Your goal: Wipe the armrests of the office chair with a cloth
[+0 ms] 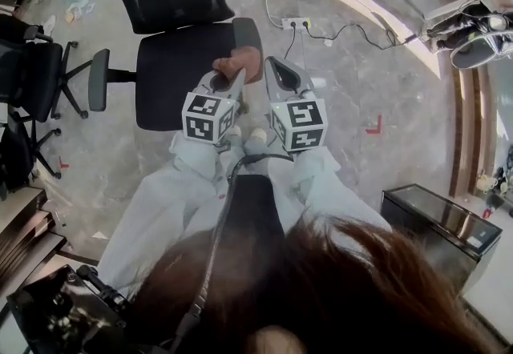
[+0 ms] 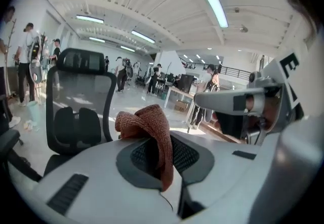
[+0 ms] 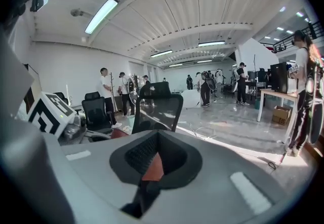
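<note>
The black mesh office chair stands in front of me, with its left armrest bare. A reddish-brown cloth lies bunched at the near end of the right armrest. My left gripper is shut on the cloth, which folds up out of its jaws and hangs down between them. In the left gripper view the chair back rises behind the cloth. My right gripper hovers just right of the cloth, jaws closed together and holding nothing. In the right gripper view a reddish patch shows low between the pads.
A white power strip with cables lies on the grey floor beyond the chair. Another black office chair stands at the left. A dark cabinet is at the lower right. People stand far back in the room.
</note>
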A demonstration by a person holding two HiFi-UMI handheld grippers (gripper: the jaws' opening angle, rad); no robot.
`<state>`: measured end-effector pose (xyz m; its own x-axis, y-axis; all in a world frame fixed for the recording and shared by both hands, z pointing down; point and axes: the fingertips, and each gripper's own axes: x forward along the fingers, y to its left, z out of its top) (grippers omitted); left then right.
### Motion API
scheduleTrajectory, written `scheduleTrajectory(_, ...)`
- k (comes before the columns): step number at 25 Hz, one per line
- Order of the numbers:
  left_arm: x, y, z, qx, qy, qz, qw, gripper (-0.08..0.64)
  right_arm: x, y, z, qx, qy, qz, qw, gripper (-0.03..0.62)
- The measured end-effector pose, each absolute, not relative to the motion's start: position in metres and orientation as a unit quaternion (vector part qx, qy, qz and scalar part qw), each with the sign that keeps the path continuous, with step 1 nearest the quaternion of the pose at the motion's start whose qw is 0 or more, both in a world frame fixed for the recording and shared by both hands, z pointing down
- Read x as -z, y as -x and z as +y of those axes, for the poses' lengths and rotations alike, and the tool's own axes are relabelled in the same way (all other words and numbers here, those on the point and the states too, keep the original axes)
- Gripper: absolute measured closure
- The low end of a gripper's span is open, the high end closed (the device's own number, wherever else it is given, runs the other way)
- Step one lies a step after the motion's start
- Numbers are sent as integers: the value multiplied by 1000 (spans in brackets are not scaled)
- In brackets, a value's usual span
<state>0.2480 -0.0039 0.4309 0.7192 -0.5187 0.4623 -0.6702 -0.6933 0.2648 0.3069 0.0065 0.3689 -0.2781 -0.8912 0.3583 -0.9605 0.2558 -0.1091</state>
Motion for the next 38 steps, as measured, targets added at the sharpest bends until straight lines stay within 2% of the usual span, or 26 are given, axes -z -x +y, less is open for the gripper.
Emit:
scheduleTrajectory(6,-334,-242,-19,-100,-918,-362,125,522,-320,-312,-5,-122,-585,-799,65,592)
scheduleTrajectory(11,-286,-229,-25,-56,-918,-384,86,522,-293,-303,-11,-111,-574,-811,34,592)
scheduleTrajectory(38,-276,-233,-33,-51,-918,-384,84,522,-298,-300,-17,-125,-555,-822,40,592)
